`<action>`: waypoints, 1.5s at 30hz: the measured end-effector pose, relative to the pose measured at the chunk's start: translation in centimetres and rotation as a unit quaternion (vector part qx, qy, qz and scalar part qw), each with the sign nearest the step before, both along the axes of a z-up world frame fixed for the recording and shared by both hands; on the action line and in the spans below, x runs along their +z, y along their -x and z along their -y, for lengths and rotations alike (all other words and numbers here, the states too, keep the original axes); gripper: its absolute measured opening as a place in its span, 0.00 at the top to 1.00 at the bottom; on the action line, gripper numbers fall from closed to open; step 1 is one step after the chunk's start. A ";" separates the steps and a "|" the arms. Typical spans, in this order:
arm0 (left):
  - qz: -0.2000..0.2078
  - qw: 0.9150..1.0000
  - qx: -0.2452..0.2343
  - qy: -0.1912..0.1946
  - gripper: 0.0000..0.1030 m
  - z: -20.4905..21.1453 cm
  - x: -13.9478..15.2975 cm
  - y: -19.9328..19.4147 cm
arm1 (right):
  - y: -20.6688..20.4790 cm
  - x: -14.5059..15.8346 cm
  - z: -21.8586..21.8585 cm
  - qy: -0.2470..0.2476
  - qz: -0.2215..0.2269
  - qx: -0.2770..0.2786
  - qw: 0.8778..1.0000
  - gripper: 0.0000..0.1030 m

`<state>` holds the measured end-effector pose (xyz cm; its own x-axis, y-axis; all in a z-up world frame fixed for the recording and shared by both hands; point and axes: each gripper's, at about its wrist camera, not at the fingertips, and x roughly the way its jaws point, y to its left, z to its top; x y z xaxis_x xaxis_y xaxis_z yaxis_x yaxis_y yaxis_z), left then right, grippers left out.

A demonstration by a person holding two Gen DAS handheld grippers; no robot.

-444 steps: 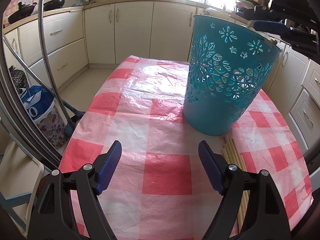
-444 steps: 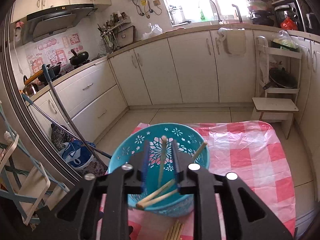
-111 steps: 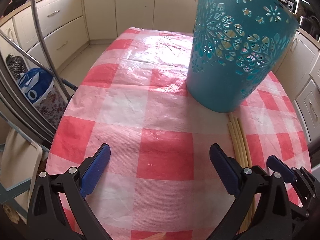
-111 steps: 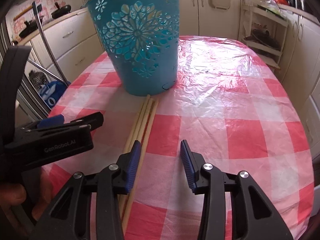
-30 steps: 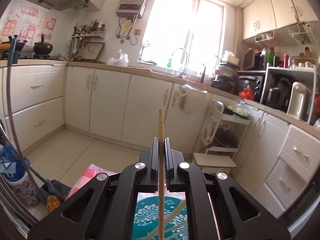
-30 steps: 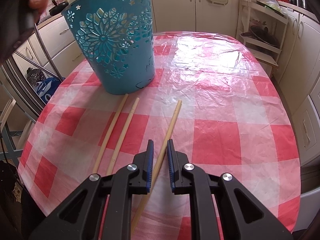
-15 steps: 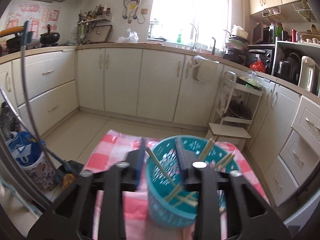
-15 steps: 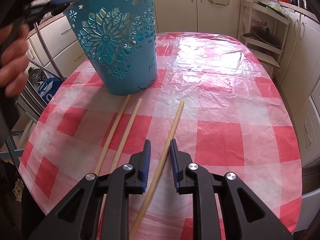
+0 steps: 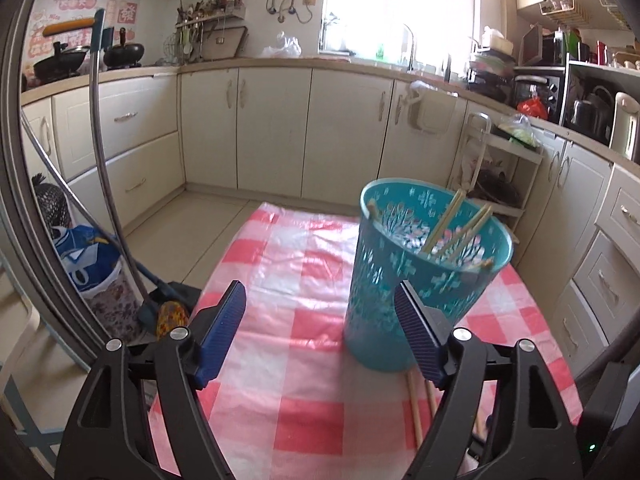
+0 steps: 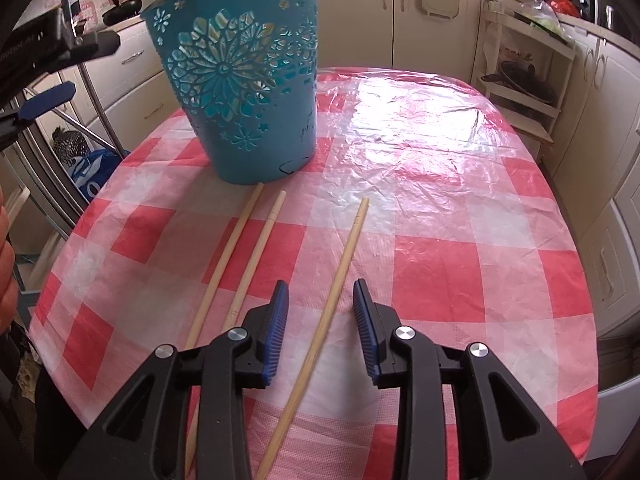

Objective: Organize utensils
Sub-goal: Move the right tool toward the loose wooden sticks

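L gripper is up above the table w/ fingers spread wide, nothing between them; it looks down at the teal bin, which stands upright on the red-white checked cloth. Several sticks lean inside the bin, tips resting on the far rim. Two more sticks lie on the cloth just in front of the bin's base, partly hidden by the L gripper's right finger. R gripper is low over the cloth, fingers apart, w/ one stick lying flat on the cloth betw. them; neither pad touches it. That stick points toward the bin, its far tip short of the base. Two other sticks lie side by side to its left, near-parallel, their far ends almost at the bin's base. L gripper shows at the R view's upper left, beside the bin. Kitchen cabinets run behind the table.
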<state>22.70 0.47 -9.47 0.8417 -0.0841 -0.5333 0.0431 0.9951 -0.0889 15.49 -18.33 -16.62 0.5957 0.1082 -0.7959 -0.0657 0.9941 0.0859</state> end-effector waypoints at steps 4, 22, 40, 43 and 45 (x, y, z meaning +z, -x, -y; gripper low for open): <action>-0.030 1.000 -0.005 -0.005 0.25 0.0 -2.3 -0.4 | 0.1 -0.1 -0.7 0.024 0.006 0.002 1.000 0.67; -0.093 0.996 -0.004 -0.009 0.20 0.2 -7.8 -2.3 | -0.2 -0.1 -0.5 0.022 0.005 0.001 1.000 0.67; -0.148 0.987 0.032 0.044 0.11 -2.6 -10.1 -5.5 | -0.4 0.1 -0.4 0.026 0.003 0.002 1.000 0.66; -0.150 0.987 0.030 0.048 0.11 -2.7 -10.1 -5.5 | -0.4 0.2 0.2 0.021 -0.005 -0.007 1.000 0.65; -0.150 0.987 0.031 0.052 0.10 -2.9 -10.2 -5.5 | -0.3 0.2 0.7 0.017 -0.006 -0.011 1.000 0.65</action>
